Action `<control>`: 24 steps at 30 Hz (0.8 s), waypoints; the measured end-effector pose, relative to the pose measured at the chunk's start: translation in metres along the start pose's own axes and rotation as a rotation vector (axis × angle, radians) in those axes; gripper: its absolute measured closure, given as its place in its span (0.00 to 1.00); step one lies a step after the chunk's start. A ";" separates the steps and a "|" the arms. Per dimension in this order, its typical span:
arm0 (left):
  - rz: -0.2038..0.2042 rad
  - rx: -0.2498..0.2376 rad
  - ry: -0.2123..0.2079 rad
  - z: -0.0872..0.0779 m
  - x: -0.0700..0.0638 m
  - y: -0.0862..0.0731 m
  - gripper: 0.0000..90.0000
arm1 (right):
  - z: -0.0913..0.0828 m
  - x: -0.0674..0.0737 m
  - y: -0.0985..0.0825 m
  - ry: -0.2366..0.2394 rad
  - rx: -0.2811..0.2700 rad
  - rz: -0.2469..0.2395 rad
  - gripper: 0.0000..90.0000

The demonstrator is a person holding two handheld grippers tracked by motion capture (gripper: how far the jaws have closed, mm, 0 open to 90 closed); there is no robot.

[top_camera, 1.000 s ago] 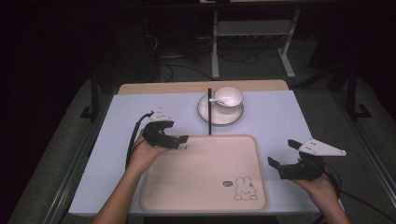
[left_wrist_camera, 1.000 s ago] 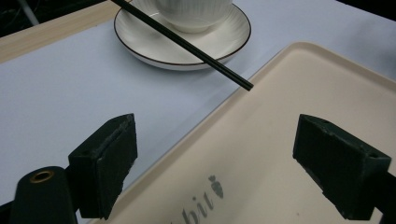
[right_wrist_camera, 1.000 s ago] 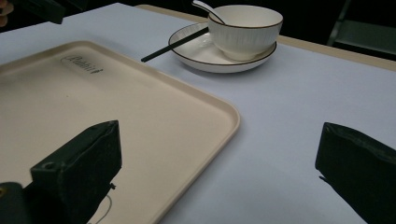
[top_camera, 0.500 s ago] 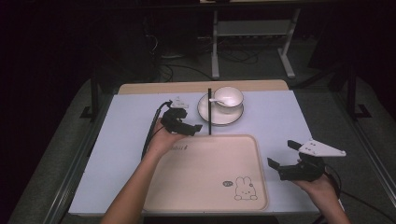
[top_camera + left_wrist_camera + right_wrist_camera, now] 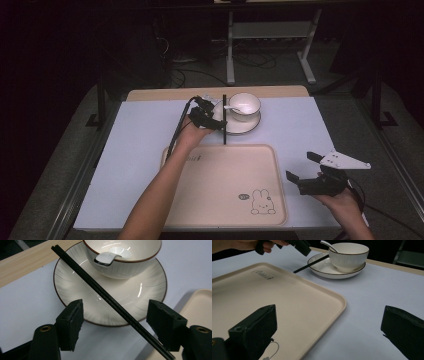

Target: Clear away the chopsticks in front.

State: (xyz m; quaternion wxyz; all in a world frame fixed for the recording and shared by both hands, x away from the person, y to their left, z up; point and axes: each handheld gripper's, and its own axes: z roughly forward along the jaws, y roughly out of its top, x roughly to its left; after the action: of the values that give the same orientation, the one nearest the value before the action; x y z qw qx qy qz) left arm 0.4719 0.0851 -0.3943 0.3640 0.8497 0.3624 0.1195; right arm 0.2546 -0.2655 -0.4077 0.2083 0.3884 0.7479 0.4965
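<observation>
Black chopsticks [image 5: 110,298] lie across the plate's [image 5: 75,282] rim, tips off onto the worktop [image 5: 140,150], between the left tool's [image 5: 115,322] just-closing, untouching jaws. Bowl [image 5: 125,263] holds a spoon [image 5: 106,258]. Right tool [image 5: 306,169] spread beside the tray's [image 5: 312,297] edge, bare worktop around.

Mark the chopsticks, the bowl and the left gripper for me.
chopsticks [image 5: 110,298]: left gripper view, middle of the black sticks lying across the plate.
bowl [image 5: 245,106]: high view, its white side wall.
left gripper [image 5: 219,125]: high view, midway between its fingertips.
</observation>
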 end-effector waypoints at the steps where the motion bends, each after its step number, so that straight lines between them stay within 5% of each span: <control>1: -0.003 0.008 0.007 0.004 0.000 0.002 0.35 | 0.000 0.000 0.000 0.002 -0.001 0.002 0.00; 5: -0.021 0.062 0.029 0.020 -0.001 0.006 0.38 | 0.001 0.000 -0.002 0.012 0.003 0.005 0.00; 11: -0.034 0.072 0.033 0.033 -0.002 0.009 0.49 | 0.001 0.000 -0.003 0.018 0.008 0.000 0.00; 24: 0.001 0.114 0.089 0.045 -0.004 0.014 0.63 | -0.001 -0.004 -0.004 0.026 0.004 0.010 0.00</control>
State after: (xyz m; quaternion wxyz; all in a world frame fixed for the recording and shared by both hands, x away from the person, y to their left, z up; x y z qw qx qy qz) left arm 0.4975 0.0519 -0.4165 0.2987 0.8630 0.3838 0.1366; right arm 0.2552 -0.2703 -0.4112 0.1951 0.3858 0.7496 0.5011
